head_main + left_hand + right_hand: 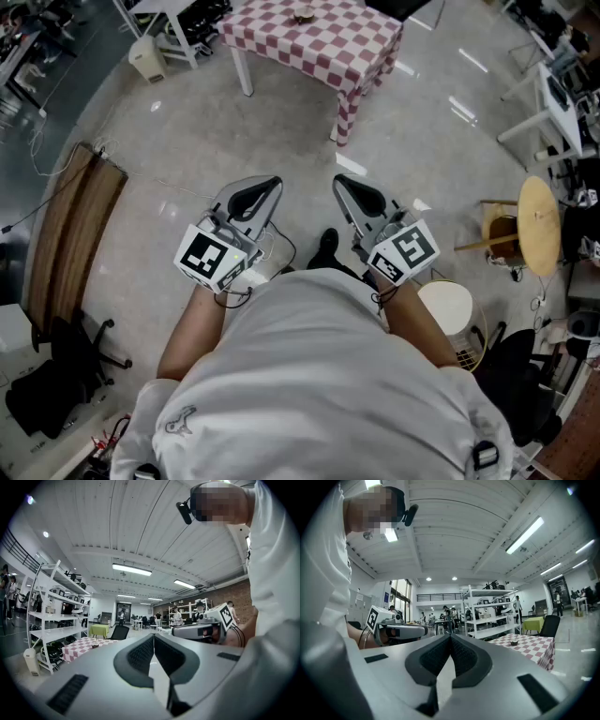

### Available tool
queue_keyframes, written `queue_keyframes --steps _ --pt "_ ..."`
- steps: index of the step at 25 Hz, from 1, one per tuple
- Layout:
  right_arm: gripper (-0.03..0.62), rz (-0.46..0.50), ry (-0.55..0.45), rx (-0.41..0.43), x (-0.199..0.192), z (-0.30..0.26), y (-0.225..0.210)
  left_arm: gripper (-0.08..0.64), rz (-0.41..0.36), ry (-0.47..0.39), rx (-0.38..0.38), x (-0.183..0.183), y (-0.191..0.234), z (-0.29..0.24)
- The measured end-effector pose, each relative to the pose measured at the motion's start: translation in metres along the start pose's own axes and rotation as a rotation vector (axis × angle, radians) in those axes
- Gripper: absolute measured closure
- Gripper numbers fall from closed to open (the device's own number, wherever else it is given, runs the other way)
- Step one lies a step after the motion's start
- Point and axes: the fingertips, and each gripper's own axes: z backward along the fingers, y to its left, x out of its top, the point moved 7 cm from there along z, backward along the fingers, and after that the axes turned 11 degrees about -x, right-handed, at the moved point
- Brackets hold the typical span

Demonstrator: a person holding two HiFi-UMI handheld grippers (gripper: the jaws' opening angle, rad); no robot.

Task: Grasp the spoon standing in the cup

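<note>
A small dark cup (302, 17) stands on the red-and-white checked table (319, 47) far ahead across the floor; I cannot make out a spoon in it at this distance. The cup (95, 644) is a tiny speck in the left gripper view, and the cup (514, 642) is just as small in the right gripper view. My left gripper (269, 183) and right gripper (341, 180) are held side by side close to the person's body, both shut and empty. Each one's jaws meet at the tips: left gripper (153, 637), right gripper (450, 637).
Polished concrete floor lies between me and the table. A wooden bench (70, 230) runs along the left, with a black chair base (80, 352) near it. A round wooden stool (537, 223) and a white stool (447, 307) stand at the right. White shelving (51, 616) and a small bin (147, 58) flank the table.
</note>
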Motion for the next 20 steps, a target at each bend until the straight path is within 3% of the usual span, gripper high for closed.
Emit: queue_keyframes --steps 11,20 --pt "0.561 -0.008 -0.001 -0.004 0.001 -0.014 -0.038 0.546 0.033 0.008 0.037 -0.007 0.026 -0.026" --pt "0.56 -0.033 -0.003 -0.006 0.003 -0.032 -0.121 0.547 0.032 0.016 0.076 -0.005 0.063 -0.095"
